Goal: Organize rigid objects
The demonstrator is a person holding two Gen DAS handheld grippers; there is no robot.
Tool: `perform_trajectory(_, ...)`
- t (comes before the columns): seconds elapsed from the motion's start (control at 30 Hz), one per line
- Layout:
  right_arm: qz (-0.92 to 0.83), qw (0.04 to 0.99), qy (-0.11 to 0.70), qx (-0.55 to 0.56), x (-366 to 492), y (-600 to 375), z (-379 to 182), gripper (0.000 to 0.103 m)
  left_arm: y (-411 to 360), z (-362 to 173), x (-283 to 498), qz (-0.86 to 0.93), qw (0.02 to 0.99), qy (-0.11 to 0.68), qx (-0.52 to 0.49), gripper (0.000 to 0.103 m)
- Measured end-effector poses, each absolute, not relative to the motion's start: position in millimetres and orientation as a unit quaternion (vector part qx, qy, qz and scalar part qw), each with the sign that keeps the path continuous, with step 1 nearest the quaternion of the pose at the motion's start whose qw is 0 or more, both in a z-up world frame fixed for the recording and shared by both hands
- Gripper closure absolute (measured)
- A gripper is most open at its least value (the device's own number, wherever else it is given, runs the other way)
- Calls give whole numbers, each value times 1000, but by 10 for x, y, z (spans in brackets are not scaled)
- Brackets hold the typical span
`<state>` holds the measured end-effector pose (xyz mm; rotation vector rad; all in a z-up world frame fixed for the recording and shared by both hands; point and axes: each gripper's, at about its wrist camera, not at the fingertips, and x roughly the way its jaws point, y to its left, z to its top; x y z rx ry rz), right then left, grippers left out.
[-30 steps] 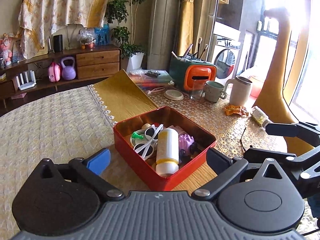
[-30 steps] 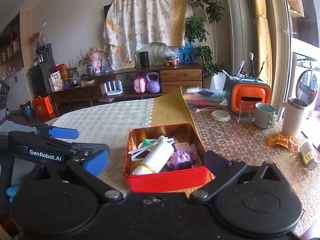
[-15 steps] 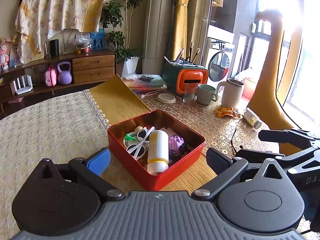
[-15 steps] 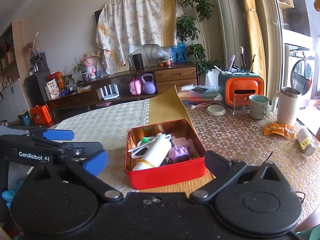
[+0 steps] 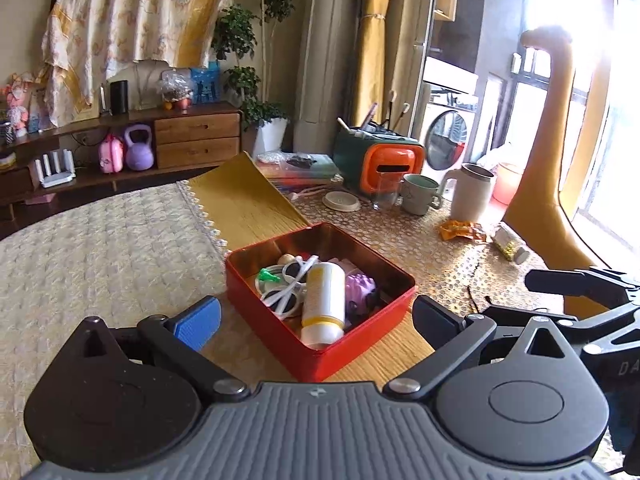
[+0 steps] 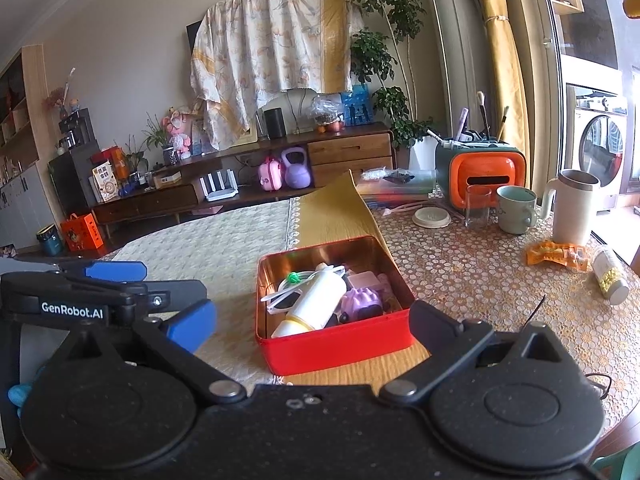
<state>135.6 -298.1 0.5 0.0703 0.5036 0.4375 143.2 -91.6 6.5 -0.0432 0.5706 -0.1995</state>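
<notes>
A red tin box [image 5: 276, 336] [image 6: 340, 354] sits on a wooden mat on the table. Inside lie a white bottle with a yellow band [image 5: 323, 300] [image 6: 314, 302], white sunglasses [image 5: 286, 290] [image 6: 280, 300], a purple ridged toy [image 5: 360, 286] [image 6: 362, 302] and a small green piece [image 5: 266, 276] [image 6: 294, 278]. My left gripper [image 5: 316, 318] hovers open just before the box, nothing between its fingers. My right gripper [image 6: 312, 322] is open too, near the box's front, empty. Each gripper shows at the edge of the other's view.
Farther right on the table stand an orange and green holder [image 6: 480, 174], a glass [image 6: 478, 206], a green mug [image 6: 516, 208], a white jug [image 6: 572, 212], a lid [image 6: 432, 216], an orange wrapper [image 6: 556, 254] and a lying jar [image 6: 608, 278]. A sideboard lines the wall.
Both grippers have drawn back and risen a little, so the box looks smaller and farther. Box contents are unchanged. Both grippers stay open.
</notes>
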Motion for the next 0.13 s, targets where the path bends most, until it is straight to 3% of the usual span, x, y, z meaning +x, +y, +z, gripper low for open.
perform_trajectory(0.13, 214, 944, 250, 35, 1343, -2964, 10, 0, -887, 76, 1421, -99, 956, 277, -19, 0)
